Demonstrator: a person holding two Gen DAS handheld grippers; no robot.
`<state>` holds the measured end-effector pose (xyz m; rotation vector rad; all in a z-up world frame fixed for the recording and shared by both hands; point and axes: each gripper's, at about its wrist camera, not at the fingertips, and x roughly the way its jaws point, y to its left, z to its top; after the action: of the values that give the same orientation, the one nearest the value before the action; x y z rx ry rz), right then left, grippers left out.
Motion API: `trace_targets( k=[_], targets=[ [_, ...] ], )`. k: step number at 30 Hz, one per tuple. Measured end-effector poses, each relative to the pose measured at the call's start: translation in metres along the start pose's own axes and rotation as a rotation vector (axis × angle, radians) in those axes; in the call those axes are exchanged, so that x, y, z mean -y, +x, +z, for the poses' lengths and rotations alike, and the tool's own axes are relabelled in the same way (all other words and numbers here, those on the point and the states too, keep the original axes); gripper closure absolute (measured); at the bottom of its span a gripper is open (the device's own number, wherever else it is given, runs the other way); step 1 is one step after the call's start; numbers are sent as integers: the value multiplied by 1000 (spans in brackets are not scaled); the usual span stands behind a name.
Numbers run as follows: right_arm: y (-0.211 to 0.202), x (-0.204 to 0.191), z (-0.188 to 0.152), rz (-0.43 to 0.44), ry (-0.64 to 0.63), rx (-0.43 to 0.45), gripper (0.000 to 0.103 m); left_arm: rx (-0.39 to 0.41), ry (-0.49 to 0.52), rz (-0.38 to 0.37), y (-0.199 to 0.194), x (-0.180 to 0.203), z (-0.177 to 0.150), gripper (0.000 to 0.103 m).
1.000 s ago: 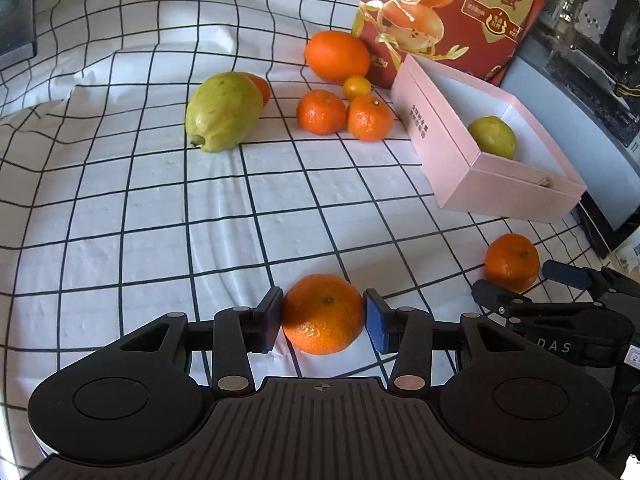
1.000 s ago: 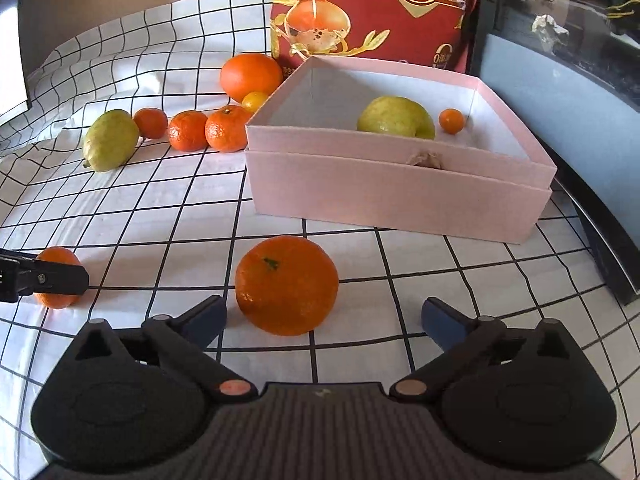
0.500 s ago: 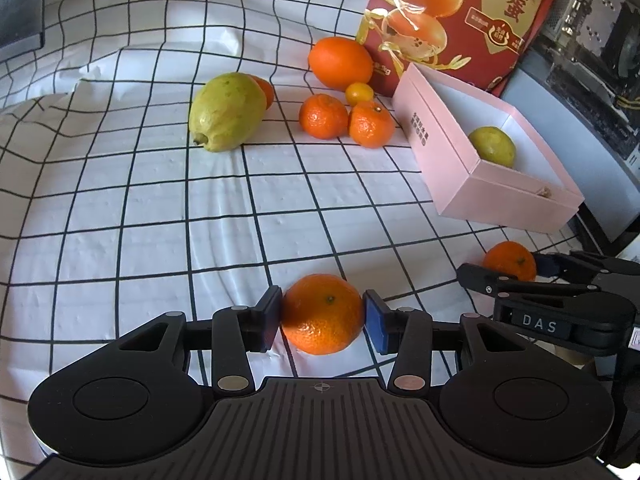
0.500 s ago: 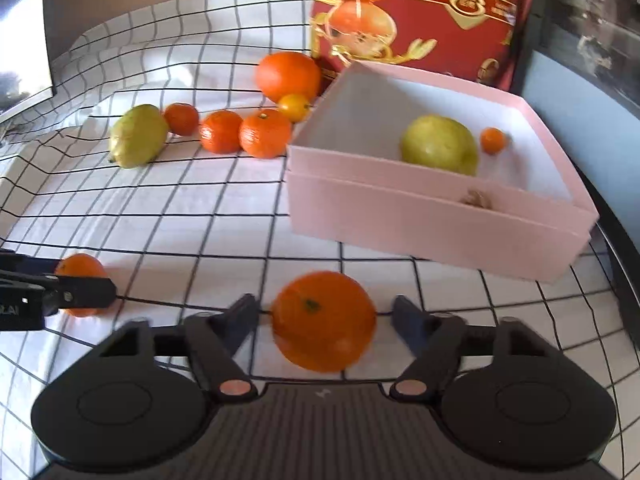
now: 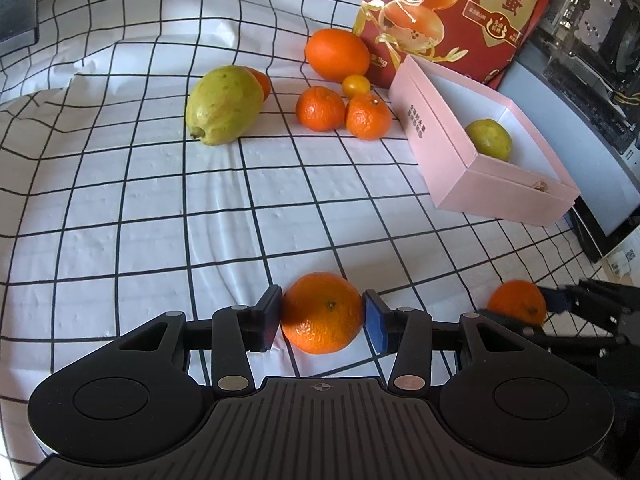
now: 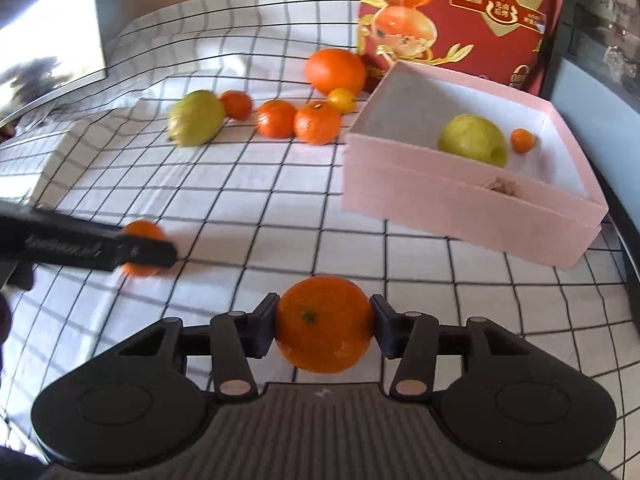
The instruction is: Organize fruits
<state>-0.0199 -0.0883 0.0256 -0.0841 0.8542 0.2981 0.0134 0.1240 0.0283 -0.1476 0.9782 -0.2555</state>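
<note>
My left gripper (image 5: pixel 322 320) is shut on an orange (image 5: pixel 322 312) that rests on the checked cloth, with both pads against its sides. My right gripper (image 6: pixel 324 326) has its jaws closing on a second orange (image 6: pixel 324 324), and both pads press on it. That second orange (image 5: pixel 516 306) shows at the right edge of the left wrist view, and the first orange (image 6: pixel 144 234) sits at the left of the right wrist view. The open pink box (image 6: pixel 460 196) lies ahead and to the right. It holds a green guava (image 6: pixel 472 140) and a tiny orange fruit (image 6: pixel 523 140).
On the far cloth lie another green guava (image 5: pixel 224 106), a large orange (image 5: pixel 337 54), several small mandarins (image 5: pixel 320 108) and a yellow kumquat (image 5: pixel 356 85). A red printed bag (image 5: pixel 460 8) stands behind the box. A dark screen (image 6: pixel 48 52) is at the far left, and the table edge runs along the right.
The right gripper's jaws went from wide open to pressing on the orange, and its view shifted and rolled a little. The left gripper kept its grip and stayed put.
</note>
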Motion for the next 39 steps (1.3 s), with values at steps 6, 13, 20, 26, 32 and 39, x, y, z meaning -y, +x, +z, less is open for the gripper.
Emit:
trace_targets(
  k=[6, 13, 20, 26, 32, 39],
  targets=[
    [-6, -1, -14, -21, -28, -17, 53, -2, 29, 13, 0, 4, -1, 55],
    [-8, 2, -18, -36, -7, -12, 50, 0, 33, 19, 1, 4, -1, 54],
    [-6, -3, -15, -47, -16, -9, 55, 4, 29, 38, 0, 7, -2, 55],
    [-8, 10, -14, -63, 15, -4, 55, -32, 24, -36, 0, 14, -5, 56],
    [-13, 32, -13, -106, 57, 15, 55, -18, 91, -98, -1, 50, -1, 56],
    [-38, 67, 3, -153, 102, 105, 56, 135, 172, -155, -16, 100, 66, 56]
  ],
)
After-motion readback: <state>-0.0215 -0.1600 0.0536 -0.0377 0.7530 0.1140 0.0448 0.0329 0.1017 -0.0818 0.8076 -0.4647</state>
